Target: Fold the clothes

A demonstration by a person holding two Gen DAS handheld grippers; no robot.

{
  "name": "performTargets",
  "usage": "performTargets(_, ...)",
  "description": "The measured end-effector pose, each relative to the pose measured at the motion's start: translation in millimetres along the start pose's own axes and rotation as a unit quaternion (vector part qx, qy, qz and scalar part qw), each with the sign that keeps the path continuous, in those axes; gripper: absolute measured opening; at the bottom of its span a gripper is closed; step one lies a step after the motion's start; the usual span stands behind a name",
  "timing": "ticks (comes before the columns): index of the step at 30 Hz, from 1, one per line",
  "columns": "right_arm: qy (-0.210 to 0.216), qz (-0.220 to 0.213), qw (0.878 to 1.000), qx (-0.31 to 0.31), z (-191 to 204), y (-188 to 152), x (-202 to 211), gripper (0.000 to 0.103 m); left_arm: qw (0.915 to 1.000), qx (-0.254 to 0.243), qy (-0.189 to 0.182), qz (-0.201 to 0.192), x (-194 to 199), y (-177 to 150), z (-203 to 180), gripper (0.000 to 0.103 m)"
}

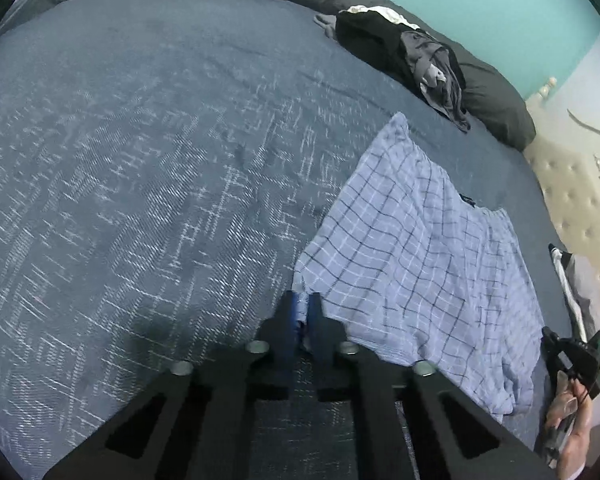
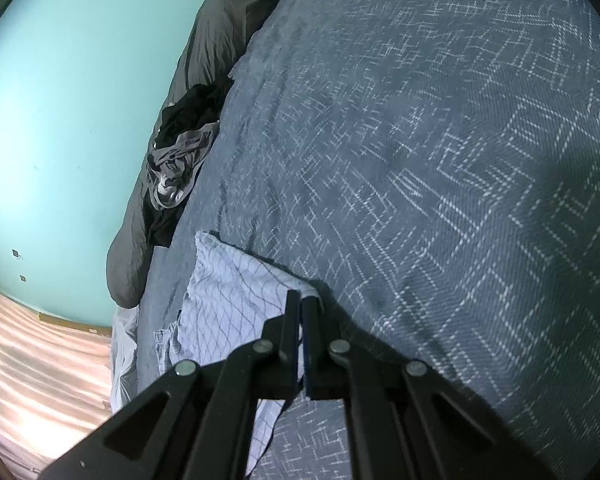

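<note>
While the blue bedspread (image 1: 140, 160) fills most of both views, the task's thing is the checked garment (image 1: 420, 248), light blue with dark lines, which looks like shorts. It lies spread on the bedspread, from 6 o'clock up to about 2 o'clock in the left wrist view, so its long axis goes away from the left gripper toward the dark pillow (image 1: 496, 100). On this pillow, at 1 o'clock, a heap of dark clothes (image 1: 424, 60) waits, not folded.

The left gripper (image 1: 303, 312) has its jaws closed together on the near corner of the checked garment; a bit of cloth shows between the blue pads. The right gripper (image 2: 301, 312) is also clamped on an edge of this garment (image 2: 236, 292), which runs from its tips toward 9 o'clock and hangs down to 6 o'clock under it. At 4 o'clock in the left view, a hand (image 1: 572, 428) carries this tool.

Both grippers hold one end of the cloth, I think. Carrying that end along the long axis would make a fold; equally, this scene fits laying the garment out flat.
</note>
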State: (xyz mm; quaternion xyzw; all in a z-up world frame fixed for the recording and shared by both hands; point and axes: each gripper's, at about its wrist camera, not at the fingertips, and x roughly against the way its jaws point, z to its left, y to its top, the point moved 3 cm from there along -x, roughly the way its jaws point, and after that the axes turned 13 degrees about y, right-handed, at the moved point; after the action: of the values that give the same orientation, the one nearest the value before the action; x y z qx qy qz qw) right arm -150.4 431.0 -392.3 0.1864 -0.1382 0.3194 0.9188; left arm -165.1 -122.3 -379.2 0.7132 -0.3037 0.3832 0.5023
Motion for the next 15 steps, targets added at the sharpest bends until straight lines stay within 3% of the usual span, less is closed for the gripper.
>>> performTargets(9, -0.002, -0.007, 1.0, 0.005, 1, 0, 1, 0.001, 0.999, 0.015, -0.001, -0.041, 25, 10, 14, 0.002)
performTargets(15, -0.001, -0.013, 1.0, 0.008, 2, 0, 1, 0.001, 0.9985, 0.028, 0.001, -0.048, 29, 15, 25, 0.002)
